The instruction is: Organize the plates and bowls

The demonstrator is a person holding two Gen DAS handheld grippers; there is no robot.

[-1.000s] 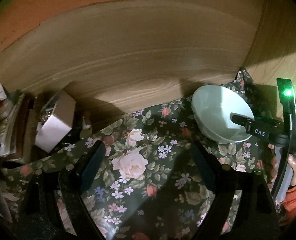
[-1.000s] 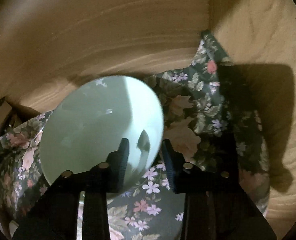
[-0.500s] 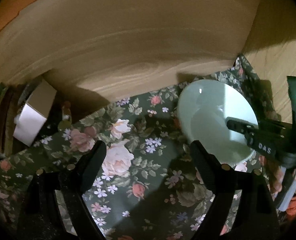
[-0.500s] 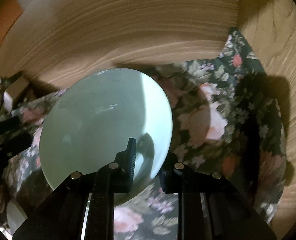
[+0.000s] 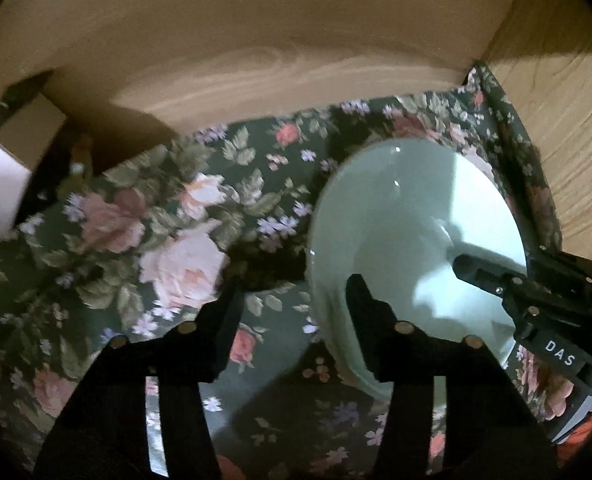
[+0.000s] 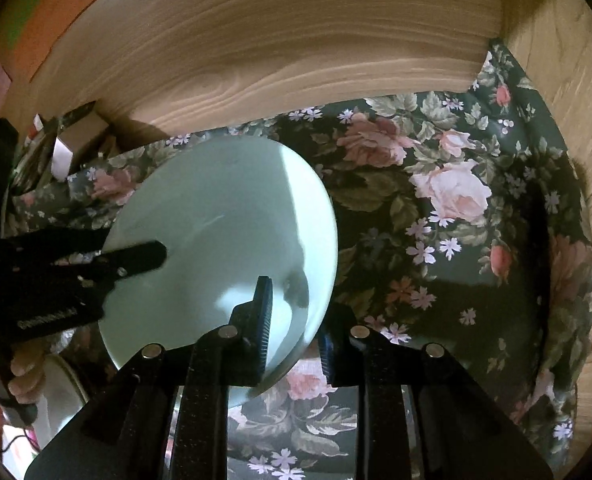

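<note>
A pale green bowl point(image 5: 412, 216) is held tilted above the floral cloth point(image 5: 167, 240). My right gripper point(image 6: 293, 320) is shut on the bowl's near rim point(image 6: 223, 224), one finger inside, one outside. It shows in the left wrist view point(image 5: 496, 280) reaching over the bowl's right rim. My left gripper point(image 5: 291, 300) is open at the bowl's left rim: its right finger is inside the bowl, its left finger outside. Its finger point(image 6: 135, 256) crosses the bowl's left side in the right wrist view.
Wooden walls point(image 5: 296, 40) close the back and right side. A small box point(image 5: 11, 168) stands at the far left on the cloth. Orange paper point(image 6: 55, 12) is stuck on the back wall.
The bowl and my right gripper have moved left. My left gripper has moved right and forward, its fingers narrowed, and now straddles the bowl's left rim.
</note>
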